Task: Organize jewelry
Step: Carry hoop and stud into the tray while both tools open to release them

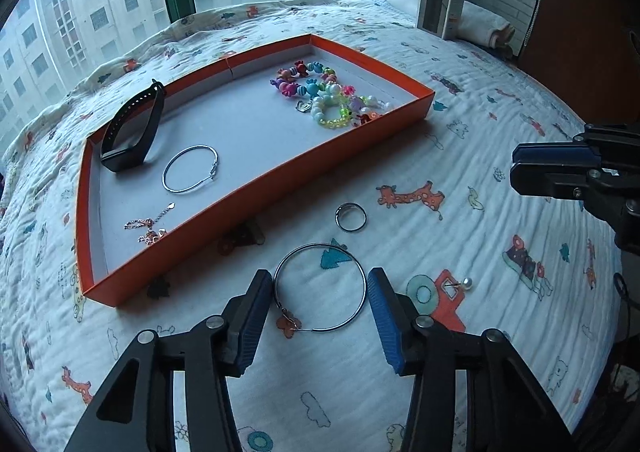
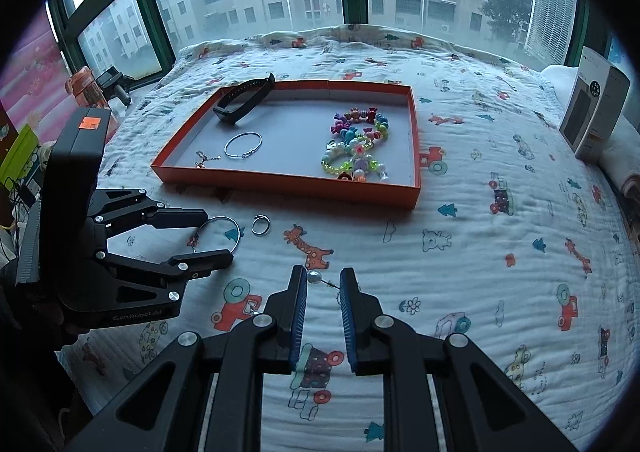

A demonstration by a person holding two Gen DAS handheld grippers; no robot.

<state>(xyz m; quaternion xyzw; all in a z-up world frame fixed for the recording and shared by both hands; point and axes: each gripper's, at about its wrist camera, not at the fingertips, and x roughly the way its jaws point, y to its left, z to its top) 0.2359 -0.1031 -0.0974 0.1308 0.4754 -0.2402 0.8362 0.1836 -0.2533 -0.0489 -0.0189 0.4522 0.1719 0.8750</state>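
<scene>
An orange tray [image 1: 256, 188] [image 2: 288, 182] lies on the quilt and holds a black wristband [image 1: 134, 128], a silver hoop [image 1: 190, 168], a thin chain [image 1: 150, 228] and colourful bead bracelets [image 1: 324, 92]. A large silver hoop [image 1: 320, 288] [image 2: 218, 232], a small ring [image 1: 351, 216] [image 2: 261, 225] and a pearl stud [image 1: 466, 283] [image 2: 315, 277] lie on the quilt in front. My left gripper [image 1: 320, 284] is open, its fingers on either side of the large hoop. My right gripper [image 2: 323, 278] is open around the pearl stud.
The patterned quilt [image 2: 480, 252] covers a bed below a window. A white box [image 1: 440, 0] [image 2: 592, 112] stands at the far right beside a rolled towel [image 1: 484, 26]. An orange bottle [image 2: 86, 88] and clutter sit at the left edge.
</scene>
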